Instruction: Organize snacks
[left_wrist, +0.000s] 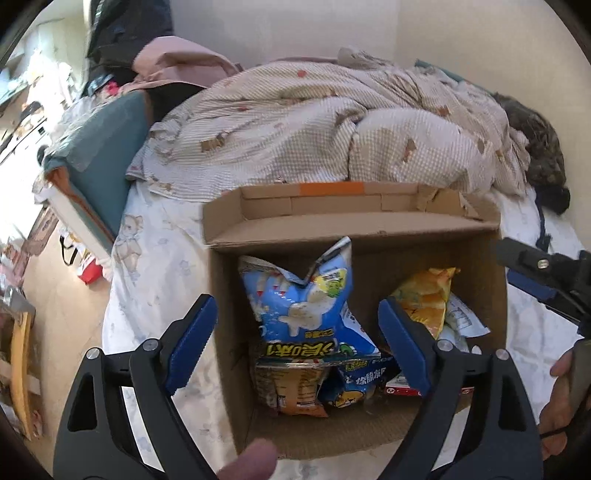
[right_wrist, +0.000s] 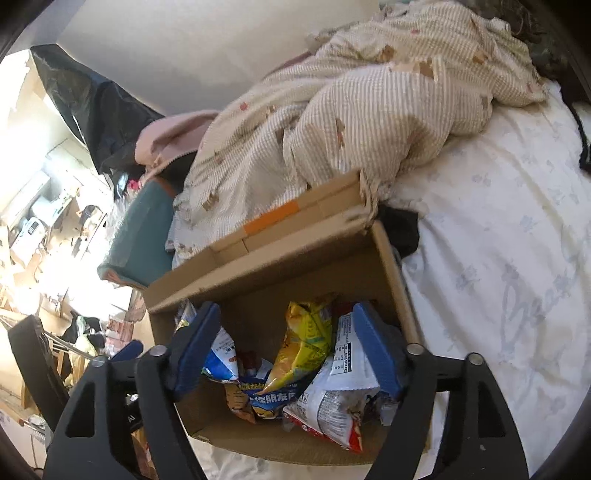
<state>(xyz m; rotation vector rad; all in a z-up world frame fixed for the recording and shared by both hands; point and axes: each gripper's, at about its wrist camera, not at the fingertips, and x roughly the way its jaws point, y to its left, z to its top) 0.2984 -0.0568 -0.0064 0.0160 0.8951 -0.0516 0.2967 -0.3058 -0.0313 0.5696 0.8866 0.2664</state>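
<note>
An open cardboard box (left_wrist: 476, 258) (right_wrist: 391, 266) sits on the bed and holds several snack bags. A light blue bag (left_wrist: 306, 295) leans upright at its left, and a yellow-orange bag (left_wrist: 424, 299) (right_wrist: 306, 339) stands further right. A white and red bag (right_wrist: 332, 398) lies at the front right, over smaller blue and orange packets (left_wrist: 332, 384). My left gripper (left_wrist: 299, 347) hangs open above the box, the light blue bag lying below its spread pads untouched. My right gripper (right_wrist: 288, 350) (left_wrist: 546, 277) is open too, above the yellow and white bags, pressing on neither.
A crumpled striped duvet (left_wrist: 314, 125) (right_wrist: 369, 110) lies right behind the box. White printed sheet (right_wrist: 498, 240) stretches to the right. A teal cushion (left_wrist: 103, 162) stands at the bed's left edge, with cluttered floor beyond. A hand (left_wrist: 557, 406) shows at the right, a fingertip (left_wrist: 255, 461) at the bottom.
</note>
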